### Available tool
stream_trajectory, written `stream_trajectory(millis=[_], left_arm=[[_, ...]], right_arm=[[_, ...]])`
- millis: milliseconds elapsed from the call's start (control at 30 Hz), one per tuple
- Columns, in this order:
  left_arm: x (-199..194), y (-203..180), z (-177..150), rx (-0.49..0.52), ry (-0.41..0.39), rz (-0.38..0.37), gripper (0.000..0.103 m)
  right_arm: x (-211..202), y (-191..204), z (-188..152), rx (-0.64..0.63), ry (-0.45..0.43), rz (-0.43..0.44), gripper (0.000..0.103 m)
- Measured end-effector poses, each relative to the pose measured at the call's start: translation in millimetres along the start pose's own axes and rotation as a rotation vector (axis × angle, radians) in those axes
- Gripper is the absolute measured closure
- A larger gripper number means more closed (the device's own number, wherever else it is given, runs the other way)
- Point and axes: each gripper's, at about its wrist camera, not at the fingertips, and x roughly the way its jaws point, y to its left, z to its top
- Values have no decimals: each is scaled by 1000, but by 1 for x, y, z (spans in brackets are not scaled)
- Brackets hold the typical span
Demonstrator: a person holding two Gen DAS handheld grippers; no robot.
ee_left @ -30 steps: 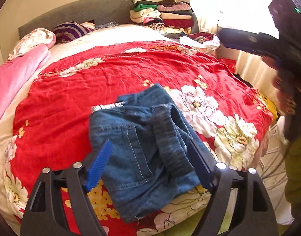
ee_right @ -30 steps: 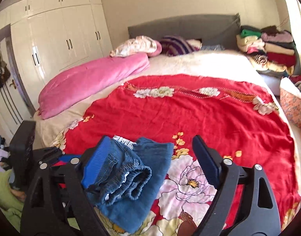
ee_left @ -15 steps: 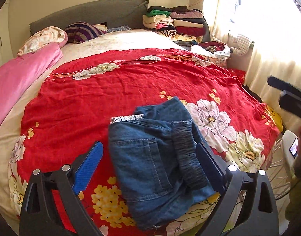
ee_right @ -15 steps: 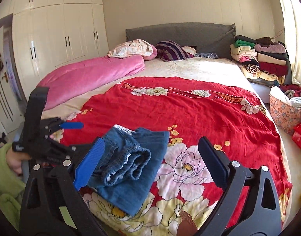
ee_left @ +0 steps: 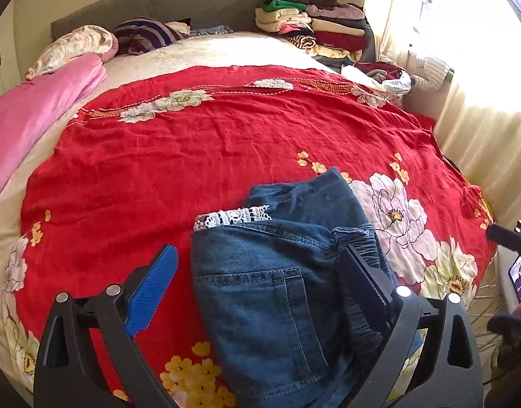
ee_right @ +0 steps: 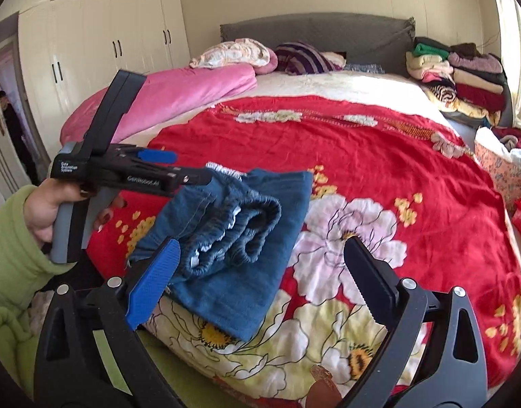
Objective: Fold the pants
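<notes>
A red floral bedspread (ee_left: 192, 156) covers most of the bed, with a rolled pink quilt (ee_right: 178, 91) along its 10 o'clock edge and a stack of folded clothes (ee_right: 464, 74) at 2 o'clock by the grey headboard (ee_left: 165, 3). The folded denim pants (ee_left: 280, 285) lie at the bedspread's 6 o'clock edge, back pocket up, white lace trim (ee_left: 233, 217) showing at their far side. The left gripper (ee_left: 260, 285) hangs above them, jaws wide, holding nothing. The right gripper (ee_right: 260, 278) sits at the pants' 4 o'clock, jaws wide and empty, its blue pad (ee_right: 153, 282) just beside the elastic waistband (ee_right: 240, 234).
</notes>
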Motion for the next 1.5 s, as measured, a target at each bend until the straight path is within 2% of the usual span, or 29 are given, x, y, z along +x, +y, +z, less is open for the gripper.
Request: stream_trajectory(millis=[400, 600, 700, 900, 1000, 1100, 1200, 1267, 1400, 1500], left_arm=[[37, 10, -13, 27, 54, 30, 8], [49, 15, -16, 24, 63, 26, 8], [52, 17, -18, 22, 63, 25, 7], [56, 20, -19, 15, 64, 8, 6], [59, 21, -20, 16, 67, 10, 6], [62, 23, -22, 8, 73, 3, 6], [59, 24, -22, -2, 60, -7, 6], [50, 24, -22, -5, 42, -7, 7], [34, 22, -22, -4, 13, 2, 7], [20, 24, -27, -17, -1, 8, 7]], right_arm=[[25, 33, -9, -54, 62, 46, 12], [28, 52, -11, -135, 89, 54, 12], [33, 61, -11, -176, 102, 87, 13], [56, 91, -14, -315, 131, 131, 36], [83, 101, -20, -356, 184, 149, 43], [105, 97, -26, -341, 259, 139, 43], [93, 89, -19, -279, 241, 176, 43], [77, 73, -9, -192, 189, 204, 43], [61, 37, 3, -52, 121, 108, 34], [67, 15, 6, 35, 130, 50, 33]])
